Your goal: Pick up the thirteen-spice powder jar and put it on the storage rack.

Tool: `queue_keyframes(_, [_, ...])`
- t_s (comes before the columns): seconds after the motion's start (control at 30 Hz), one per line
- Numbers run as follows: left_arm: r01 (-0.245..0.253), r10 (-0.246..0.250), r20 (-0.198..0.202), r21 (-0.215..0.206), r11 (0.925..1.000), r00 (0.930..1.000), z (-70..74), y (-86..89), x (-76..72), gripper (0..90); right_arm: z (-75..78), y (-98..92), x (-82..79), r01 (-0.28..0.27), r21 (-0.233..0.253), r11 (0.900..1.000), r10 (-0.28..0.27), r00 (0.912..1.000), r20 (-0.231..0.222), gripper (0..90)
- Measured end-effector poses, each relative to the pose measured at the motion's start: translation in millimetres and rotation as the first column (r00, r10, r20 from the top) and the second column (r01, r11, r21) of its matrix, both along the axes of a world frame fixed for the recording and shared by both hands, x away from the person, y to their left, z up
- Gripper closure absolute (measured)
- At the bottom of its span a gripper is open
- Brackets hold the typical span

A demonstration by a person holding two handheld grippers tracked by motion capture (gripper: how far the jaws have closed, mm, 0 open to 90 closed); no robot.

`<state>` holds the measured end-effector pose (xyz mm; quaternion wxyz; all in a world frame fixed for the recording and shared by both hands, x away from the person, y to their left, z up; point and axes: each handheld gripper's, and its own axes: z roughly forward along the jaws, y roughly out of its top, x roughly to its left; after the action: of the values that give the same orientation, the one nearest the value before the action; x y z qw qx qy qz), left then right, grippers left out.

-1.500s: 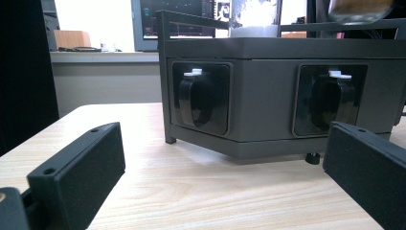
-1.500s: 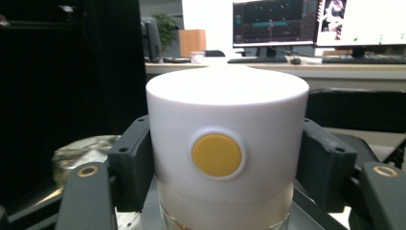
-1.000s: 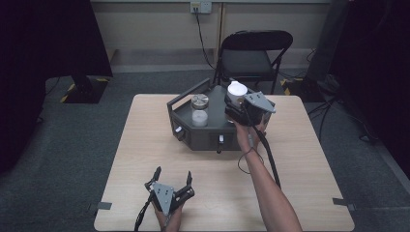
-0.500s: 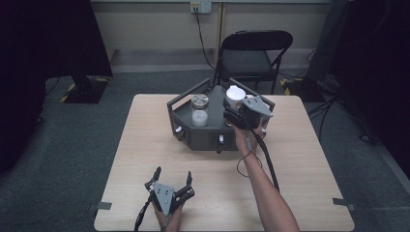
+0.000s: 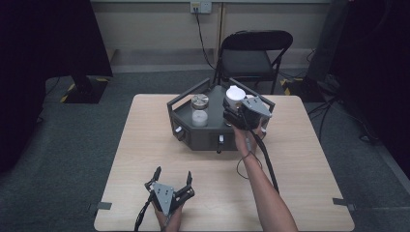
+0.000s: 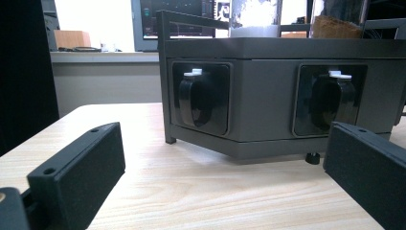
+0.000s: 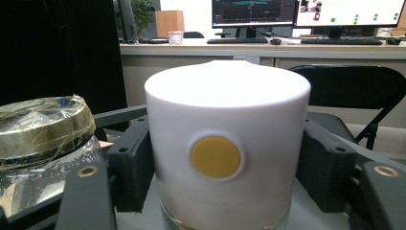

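A white-lidded jar stands in the right part of a dark grey hexagonal tray-box at the middle of the table. My right gripper is shut on it; in the right gripper view the pads press both sides of the white lid, which bears a yellow dot. To its left stands a glass jar with a metal lid. My left gripper rests open near the table's front edge, nothing between its jaws, facing the box's front wall with two black knobs.
The light wooden table has bare room around the box. A black folding chair stands behind the far edge. A cable trails from the right gripper along the forearm. Rails rise around the box's rim.
The right gripper and the white-lidded jar have shifted slightly down in the high view, towards the person. The left gripper has stayed put.
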<state>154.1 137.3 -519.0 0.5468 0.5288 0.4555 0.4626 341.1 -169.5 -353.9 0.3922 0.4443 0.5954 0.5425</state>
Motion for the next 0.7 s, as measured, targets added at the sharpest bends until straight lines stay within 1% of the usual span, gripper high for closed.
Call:
queue_keyframes(0.23, [0.0, 0.0, 0.0, 0.0, 1.0, 1.0, 0.0, 0.0, 0.0, 0.0, -0.1, 0.3, -0.1, 0.0, -0.008, 1.0, 0.0, 1.0, 0.002, 29.8])
queue_keyframes(0.43, [0.0, 0.0, 0.0, 0.0, 1.0, 1.0, 0.0, 0.0, 0.0, 0.0, 0.5, 0.9, 0.0, 0.003, -0.004, 1.0, -0.003, 1.0, -0.002, 29.1])
queue_keyframes(0.47, [0.0, 0.0, 0.0, 0.0, 1.0, 1.0, 0.0, 0.0, 0.0, 0.0, 1.5, 1.3, 0.5, 0.006, -0.001, 1.0, -0.006, 0.9999, -0.012, 27.4])
queue_keyframes(0.53, [0.0, 0.0, 0.0, 0.0, 1.0, 1.0, 0.0, 0.0, 0.0, 0.0, 0.8, 3.6, 2.5, 0.023, -0.003, 1.0, -0.023, 0.9994, -0.026, 17.3])
queue_keyframes(0.6, [0.0, 0.0, 0.0, 0.0, 1.0, 1.0, 0.0, 0.0, 0.0, 0.0, -2.1, 1.5, 5.8, 0.016, 0.004, 1.0, -0.016, 0.9992, -0.036, 8.9])
queue_keyframes(0.67, [0.0, 0.0, 0.0, 0.0, 1.0, 1.0, 0.0, 0.0, 0.0, 0.0, -11.5, 1.6, 5.4, 0.021, 0.01, 1.0, -0.021, 0.9998, -0.005, 0.5])
queue_keyframes(0.7, [0.0, 0.0, 0.0, 0.0, 1.0, 1.0, 0.0, 0.0, 0.0, 0.0, -15.9, 1.7, 4.6, 0.024, 0.01, 1.0, -0.024, 0.9997, 0.011, 0.0])
